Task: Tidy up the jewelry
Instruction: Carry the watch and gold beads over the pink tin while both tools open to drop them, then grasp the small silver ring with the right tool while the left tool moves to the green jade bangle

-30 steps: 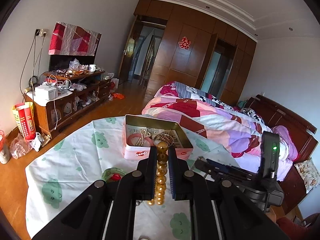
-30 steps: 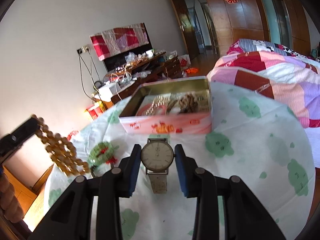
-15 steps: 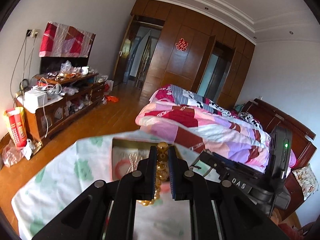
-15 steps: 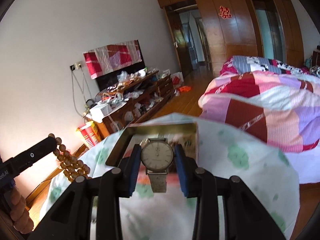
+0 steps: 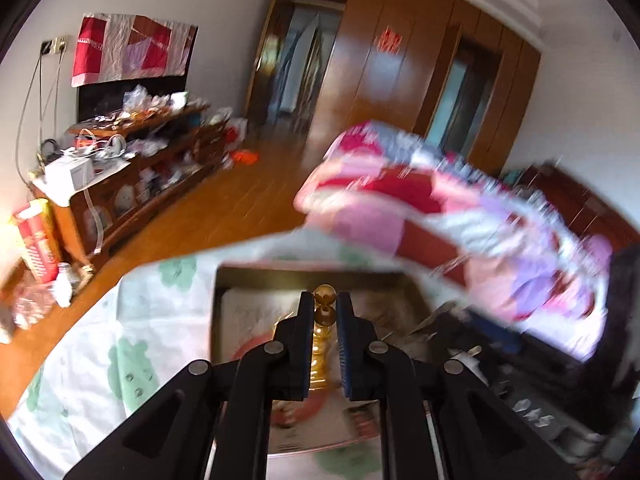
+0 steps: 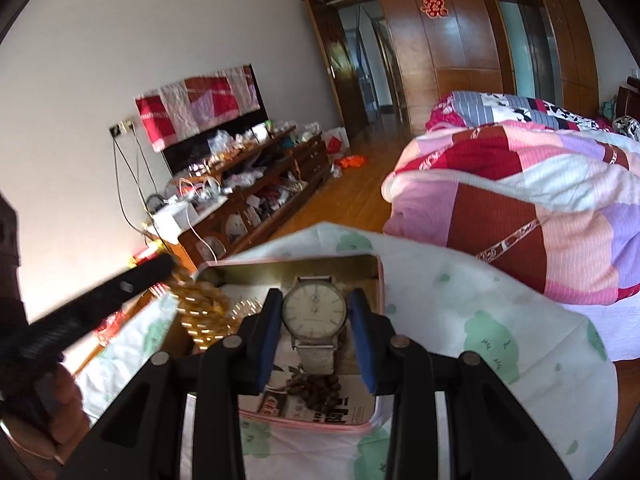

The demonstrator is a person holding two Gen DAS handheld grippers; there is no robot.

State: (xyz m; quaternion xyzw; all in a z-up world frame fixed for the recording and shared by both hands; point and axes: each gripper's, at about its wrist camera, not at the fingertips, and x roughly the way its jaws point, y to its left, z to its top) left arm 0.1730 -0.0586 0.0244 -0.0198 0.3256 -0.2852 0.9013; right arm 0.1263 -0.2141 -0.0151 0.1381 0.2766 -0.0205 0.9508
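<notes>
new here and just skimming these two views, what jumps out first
The round silver wristwatch with a pale dial, clamped in the right gripper, hangs right over the open pink metal tin. Beside it, the left gripper pinches a string of amber-gold beads above the same tin. Behind, a pink and red patchwork quilt covers the bed.

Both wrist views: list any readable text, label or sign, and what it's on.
Red double-happiness sign "囍": on the wooden wardrobe door.
Print on the tin liner, under the dark beads: large characters, partly hidden, not readable.
Watch dial: emblem and small print, too small to read.
White lettering on the gripper body, left wrist view: blurred.
Red carton by the cabinet: blurred.
</notes>
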